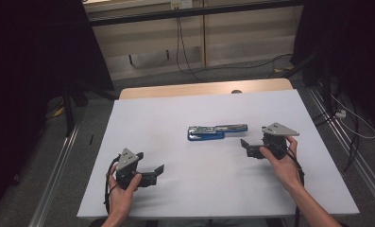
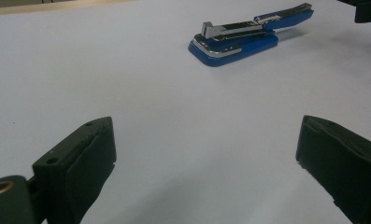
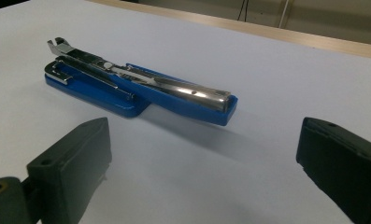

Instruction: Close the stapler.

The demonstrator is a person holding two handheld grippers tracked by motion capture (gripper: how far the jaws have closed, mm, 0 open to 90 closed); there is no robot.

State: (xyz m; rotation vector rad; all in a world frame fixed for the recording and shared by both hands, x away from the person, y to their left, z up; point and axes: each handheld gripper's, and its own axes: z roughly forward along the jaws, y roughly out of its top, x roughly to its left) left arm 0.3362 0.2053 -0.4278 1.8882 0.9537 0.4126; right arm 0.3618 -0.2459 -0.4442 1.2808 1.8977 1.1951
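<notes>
Stapler [image 1: 217,132] swung open, underside hidden, between left claw [image 1: 159,168] and right claw [image 1: 244,143], both spread, empty.

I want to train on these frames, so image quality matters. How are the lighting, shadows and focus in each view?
High view: the white table is evenly lit while the room around it is dark; the stapler looks small and soft. Left gripper view: the stapler is fairly sharp with a faint shadow, and the near jaws are blurred. Right gripper view: the stapler is crisp, its metal glints, and it casts a soft shadow.
</notes>
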